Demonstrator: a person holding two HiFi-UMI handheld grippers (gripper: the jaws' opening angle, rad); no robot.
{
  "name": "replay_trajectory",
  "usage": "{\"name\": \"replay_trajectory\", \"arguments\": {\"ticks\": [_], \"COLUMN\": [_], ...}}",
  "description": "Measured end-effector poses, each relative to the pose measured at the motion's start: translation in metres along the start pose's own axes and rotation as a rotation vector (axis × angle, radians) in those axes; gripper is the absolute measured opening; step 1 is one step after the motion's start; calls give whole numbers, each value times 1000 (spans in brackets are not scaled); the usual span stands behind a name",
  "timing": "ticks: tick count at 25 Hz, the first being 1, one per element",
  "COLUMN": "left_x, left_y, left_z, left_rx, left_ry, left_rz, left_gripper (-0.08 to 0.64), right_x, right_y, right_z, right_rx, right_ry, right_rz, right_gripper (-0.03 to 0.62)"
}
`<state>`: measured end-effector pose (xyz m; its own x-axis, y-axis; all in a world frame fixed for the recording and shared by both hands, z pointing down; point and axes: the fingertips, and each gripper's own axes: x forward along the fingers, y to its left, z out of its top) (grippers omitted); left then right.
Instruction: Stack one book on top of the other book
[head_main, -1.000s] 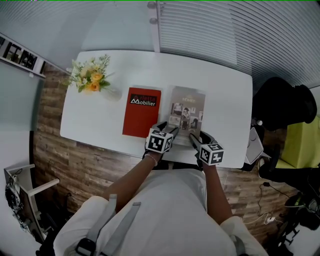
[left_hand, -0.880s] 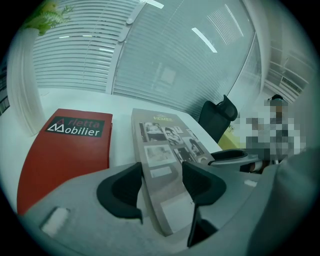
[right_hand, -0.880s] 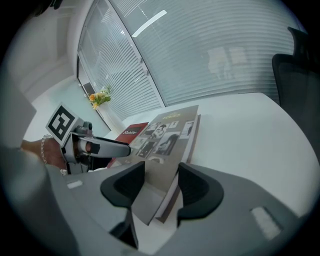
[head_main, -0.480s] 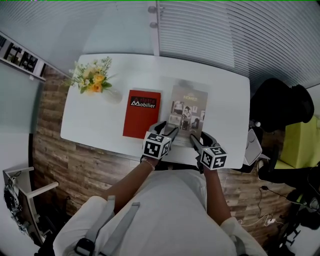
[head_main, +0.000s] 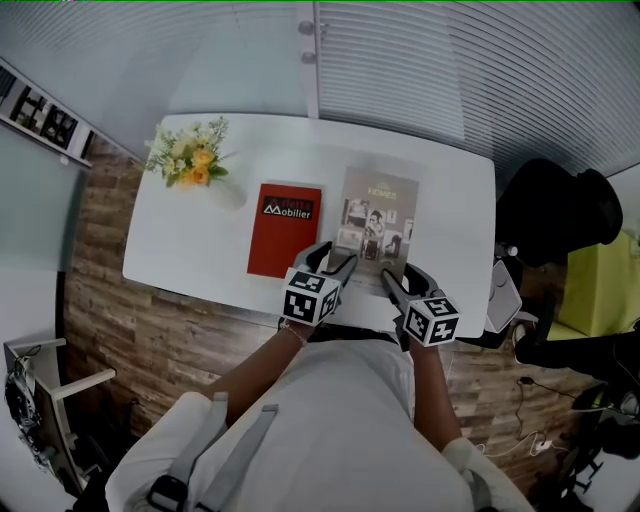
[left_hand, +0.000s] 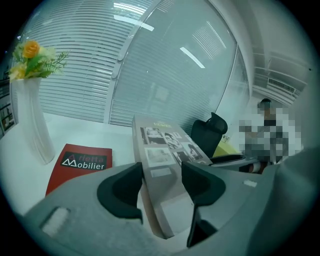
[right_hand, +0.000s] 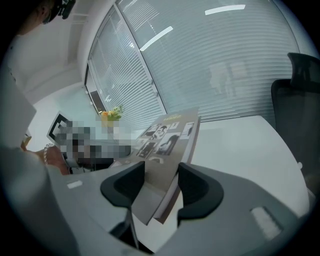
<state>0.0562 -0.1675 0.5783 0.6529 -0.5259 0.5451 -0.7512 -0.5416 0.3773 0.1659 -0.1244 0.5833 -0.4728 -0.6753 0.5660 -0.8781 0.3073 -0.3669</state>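
Your left claw (head_main: 335, 262) is clenched on the near-left corner of the grey book (head_main: 375, 215). Your right claw (head_main: 395, 275) is clenched on its near-right corner. Both gripper views show the book wedged between the jaws, with the pads against its faces. The book's near edge sits above the desk (head_main: 440, 200); can't tell whether the far edge touches. The red book (head_main: 285, 228) lies flat just left of it, with a narrow gap between. The vase of flowers (head_main: 190, 165) stands at the desk's far-left corner.
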Motion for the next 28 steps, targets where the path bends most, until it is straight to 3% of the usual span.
{"name": "replay_trajectory", "arguments": {"ticks": [11, 28], "left_x": [-27, -103], "left_y": [31, 121], "left_z": [1, -13], "left_rx": [-6, -80], "left_ry": [-17, -74], "left_rz": [40, 185], "left_gripper": [247, 247], "right_x": [22, 89], "right_y": [33, 127], "right_z": [4, 0], "right_rx": [-18, -71], "right_ry": [-1, 65], "right_rz": [45, 202], "right_gripper": [207, 210]}}
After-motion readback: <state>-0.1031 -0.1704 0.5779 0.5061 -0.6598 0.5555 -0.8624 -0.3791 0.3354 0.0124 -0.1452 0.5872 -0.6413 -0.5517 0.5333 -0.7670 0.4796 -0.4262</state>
